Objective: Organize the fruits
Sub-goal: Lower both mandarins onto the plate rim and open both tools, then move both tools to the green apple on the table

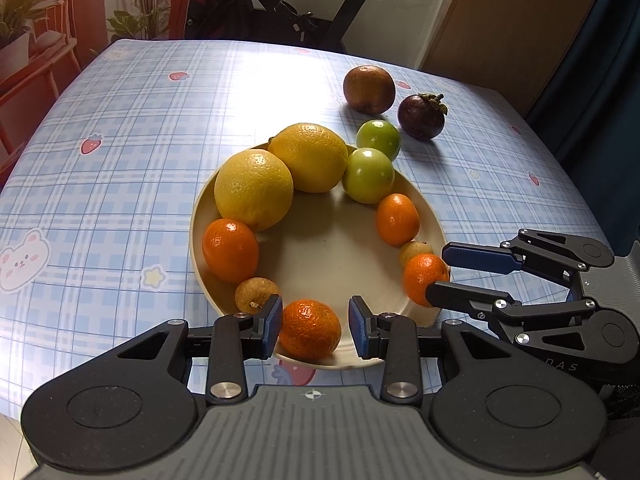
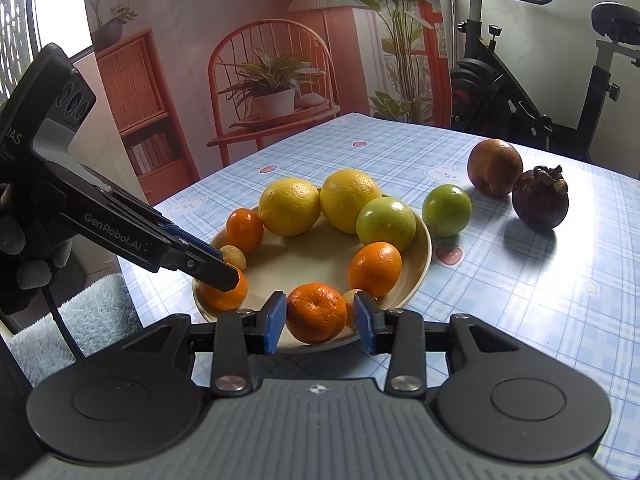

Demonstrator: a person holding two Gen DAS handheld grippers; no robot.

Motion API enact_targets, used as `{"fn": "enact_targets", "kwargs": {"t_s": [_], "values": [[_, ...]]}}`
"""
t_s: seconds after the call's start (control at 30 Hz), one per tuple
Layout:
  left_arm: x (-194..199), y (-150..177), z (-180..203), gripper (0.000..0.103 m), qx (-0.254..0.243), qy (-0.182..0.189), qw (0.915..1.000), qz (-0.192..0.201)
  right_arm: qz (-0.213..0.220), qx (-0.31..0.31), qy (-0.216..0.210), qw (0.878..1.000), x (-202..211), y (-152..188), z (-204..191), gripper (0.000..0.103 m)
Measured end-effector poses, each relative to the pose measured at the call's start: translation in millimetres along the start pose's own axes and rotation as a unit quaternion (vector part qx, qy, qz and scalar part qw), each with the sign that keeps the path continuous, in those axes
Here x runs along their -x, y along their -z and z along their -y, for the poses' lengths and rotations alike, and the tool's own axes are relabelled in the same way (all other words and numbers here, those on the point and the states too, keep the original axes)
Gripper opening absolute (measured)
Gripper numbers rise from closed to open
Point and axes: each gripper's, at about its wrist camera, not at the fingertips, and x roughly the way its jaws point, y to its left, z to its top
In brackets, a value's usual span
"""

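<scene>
A cream plate holds a ring of fruit: two yellow citrus, a green fruit, several tangerines and small brown longans. My left gripper straddles a tangerine resting at the plate's near rim. Its left pad touches the fruit and a narrow gap shows at the right pad. My right gripper straddles another tangerine on the plate's right rim in the same way, one pad touching and the other just apart. Each gripper also shows in the other's view.
On the checked tablecloth beyond the plate lie a second green fruit, a brown round fruit and a dark purple mangosteen. An exercise bike stands behind the table. A gloved hand holds the left gripper.
</scene>
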Motion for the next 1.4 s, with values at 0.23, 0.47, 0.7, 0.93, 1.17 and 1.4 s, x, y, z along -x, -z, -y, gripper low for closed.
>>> {"fn": "enact_targets", "kwargs": {"t_s": [0.23, 0.47, 0.7, 0.93, 1.17, 1.4], "values": [[6, -6, 0, 0.038, 0.009, 0.000, 0.9998, 0.016, 0.004, -0.004, 0.000, 1.000, 2, 0, 1, 0.040], [9, -11, -2, 0.038, 0.015, -0.003, 0.9995, 0.028, 0.013, -0.008, 0.005, 1.000, 6, -2, 4, 0.042], [11, -16, -4, 0.038, 0.020, -0.006, 0.9991, 0.036, 0.018, -0.013, 0.006, 1.000, 8, -3, 6, 0.043], [12, -17, -5, 0.038, 0.022, -0.009, 0.9989, 0.040, 0.019, -0.015, 0.010, 1.000, 10, -2, 7, 0.044], [15, -20, -6, 0.038, 0.025, -0.016, 0.9984, 0.048, 0.028, -0.027, 0.019, 0.999, 12, -3, 12, 0.044], [16, -28, -5, 0.038, 0.024, -0.020, 0.9979, 0.057, 0.039, -0.035, 0.036, 0.998, 16, -6, 21, 0.044]]}}
